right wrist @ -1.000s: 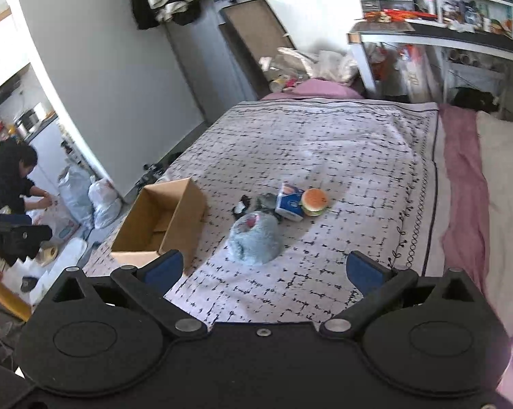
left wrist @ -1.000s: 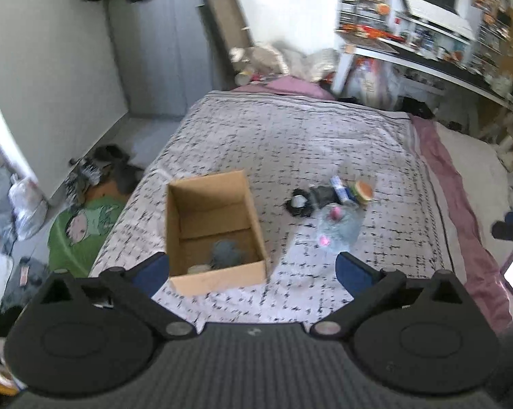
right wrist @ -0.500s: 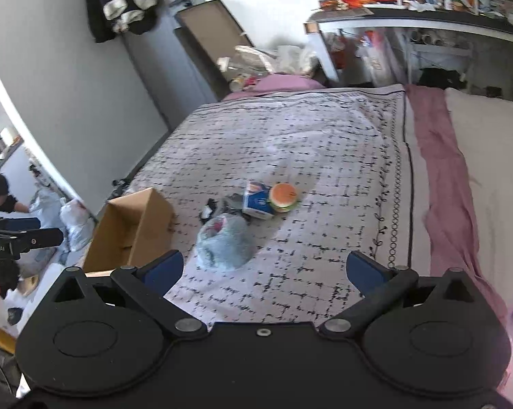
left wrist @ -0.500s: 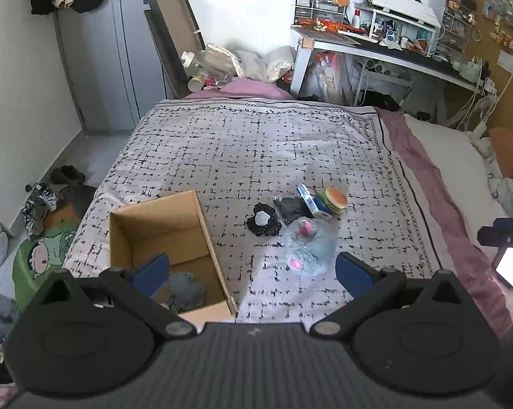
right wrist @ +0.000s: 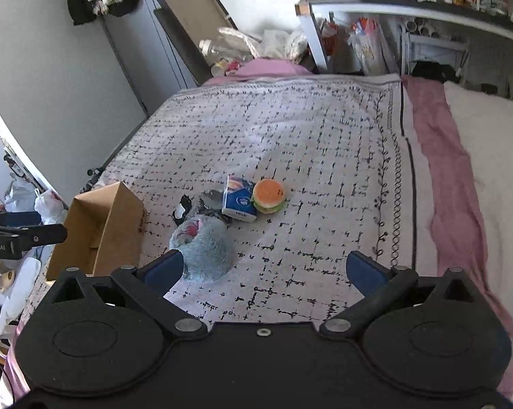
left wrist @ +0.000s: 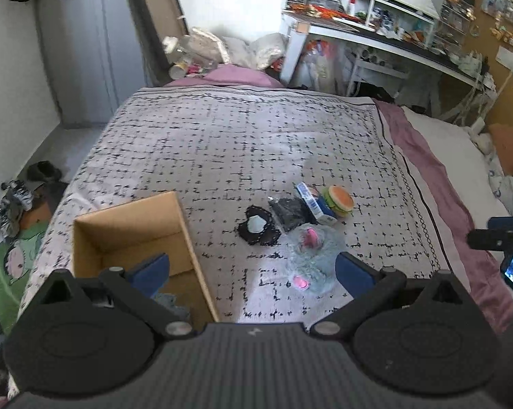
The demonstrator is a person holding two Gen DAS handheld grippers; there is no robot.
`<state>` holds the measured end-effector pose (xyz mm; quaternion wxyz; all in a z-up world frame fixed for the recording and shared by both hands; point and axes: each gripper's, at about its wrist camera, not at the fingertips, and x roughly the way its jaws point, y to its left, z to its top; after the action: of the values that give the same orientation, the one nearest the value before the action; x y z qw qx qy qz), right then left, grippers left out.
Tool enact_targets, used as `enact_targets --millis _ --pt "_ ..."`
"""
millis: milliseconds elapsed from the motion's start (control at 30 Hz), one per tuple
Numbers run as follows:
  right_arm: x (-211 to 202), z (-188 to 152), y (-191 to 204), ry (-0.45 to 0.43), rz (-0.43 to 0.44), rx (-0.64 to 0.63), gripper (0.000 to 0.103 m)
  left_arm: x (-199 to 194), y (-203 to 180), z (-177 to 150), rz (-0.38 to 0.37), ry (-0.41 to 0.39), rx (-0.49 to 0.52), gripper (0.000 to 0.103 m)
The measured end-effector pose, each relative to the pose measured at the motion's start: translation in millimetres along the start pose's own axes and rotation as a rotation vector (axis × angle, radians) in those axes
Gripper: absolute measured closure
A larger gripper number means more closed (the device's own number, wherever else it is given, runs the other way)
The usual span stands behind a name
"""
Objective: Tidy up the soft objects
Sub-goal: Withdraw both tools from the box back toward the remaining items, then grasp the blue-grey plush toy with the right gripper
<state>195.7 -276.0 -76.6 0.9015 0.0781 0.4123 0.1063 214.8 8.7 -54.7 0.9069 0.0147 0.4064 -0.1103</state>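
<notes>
An open cardboard box (left wrist: 133,231) stands on the bed at the near left, with a grey-blue soft thing (left wrist: 169,301) inside. Right of it lie a fluffy pale-blue plush (left wrist: 312,259) with pink patches, a black soft item with a white centre (left wrist: 256,226), a dark bag (left wrist: 289,213), a blue-white tissue pack (left wrist: 314,202) and a burger plush (left wrist: 340,199). My left gripper (left wrist: 253,269) is open and empty, above the box's right wall and the blue plush. My right gripper (right wrist: 263,269) is open and empty, just near of the blue plush (right wrist: 202,242); the box (right wrist: 99,228), the tissue pack (right wrist: 237,199) and the burger (right wrist: 268,196) lie beyond.
The bed's patterned cover (left wrist: 243,143) stretches far back; a pink sheet (left wrist: 423,170) runs along its right. A cluttered desk (left wrist: 376,37) stands behind, clutter (left wrist: 202,51) sits at the bed's head, and shoes and bags (left wrist: 21,201) lie on the floor at left.
The left gripper has swung right and forward, so the box slid to the lower left of its view. The right gripper has moved closer to the blue plush. Both stayed open.
</notes>
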Motion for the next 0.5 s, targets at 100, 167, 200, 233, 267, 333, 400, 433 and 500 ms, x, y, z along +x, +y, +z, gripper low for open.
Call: enact_targets --millis 100,167,200,233,267,333,400,433,500 --pt "14 0 5 0.011 -0.004 0.01 0.001 13 1 2 -0.035 -0.001 0.006 0.0" --pt "23 0 9 0.017 -0.003 0.021 0.003 22 3 4 -0.046 0.002 0.004 0.0" --pt "28 0 11 0.019 -0.004 0.025 0.004 27 3 4 -0.055 0.004 0.005 0.0" --pt "32 1 13 0.023 -0.003 0.031 0.006 33 4 5 -0.063 0.006 0.007 0.0" --pt "38 1 15 0.027 -0.001 0.04 0.007 37 3 6 -0.067 0.007 0.01 0.001" --pt "46 2 17 0.029 0.005 0.058 0.007 47 4 7 -0.08 0.014 0.004 0.001" --pt "55 2 19 0.033 0.009 0.083 0.007 55 7 8 -0.097 0.019 -0.009 0.001" --pt "59 3 19 0.036 0.011 0.096 0.009 59 8 8 -0.103 0.02 -0.017 0.001" --pt "67 4 19 0.042 0.018 0.125 0.012 68 8 10 -0.121 0.025 -0.02 0.001"
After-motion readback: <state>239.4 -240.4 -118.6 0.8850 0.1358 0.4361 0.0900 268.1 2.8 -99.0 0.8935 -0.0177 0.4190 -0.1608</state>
